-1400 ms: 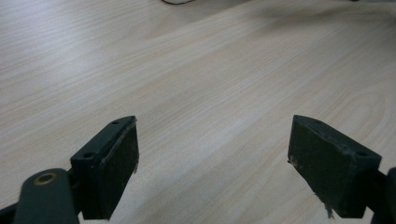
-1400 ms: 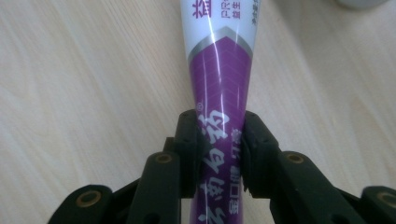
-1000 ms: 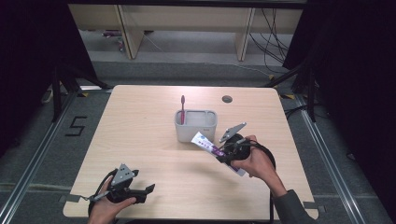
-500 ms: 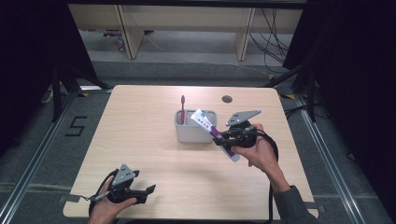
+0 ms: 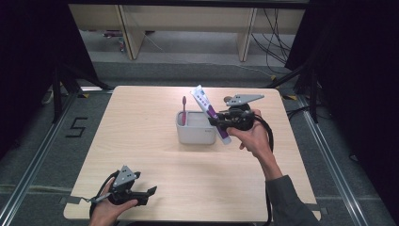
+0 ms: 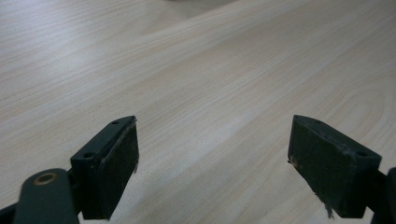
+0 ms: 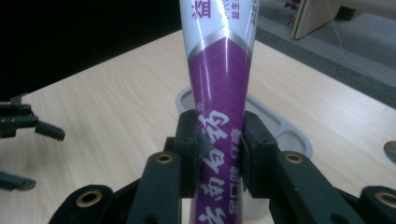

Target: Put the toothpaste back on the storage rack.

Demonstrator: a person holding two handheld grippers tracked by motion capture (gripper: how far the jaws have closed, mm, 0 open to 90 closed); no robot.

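The light wood worktop [image 5: 155, 155] carries a grey rectangular holder [image 5: 195, 133] near its centre, toward 12 o'clock from the person's edge. In the holder stands 1 toothbrush [image 5: 183, 111] with a magenta handle, upright against its left wall at 9 o'clock. A small dark round disc [image 5: 227, 99] lies on the worktop at 1 o'clock from the holder.

The right hand-held gripper [image 5: 217, 120] sits at 3 o'clock of the holder, its 2 jaws clamped on a toothpaste tube [image 5: 210, 113]. The tube is tilted, its flat white end pointing to 11 o'clock above the holder's right end and its lower end just right of the holder's wall. In the right gripper view the tube [image 7: 219, 93] is white at the top and purple below, with white Chinese characters running down the purple part between the pads; the red characters on the white part are cut off and cannot be read whole.

The left hand-held gripper [image 5: 149, 192] lies low at 7 o'clock on the worktop, its jaws spread apart over bare wood. A "5" [image 5: 75, 127] is marked on the floor at 9 o'clock.
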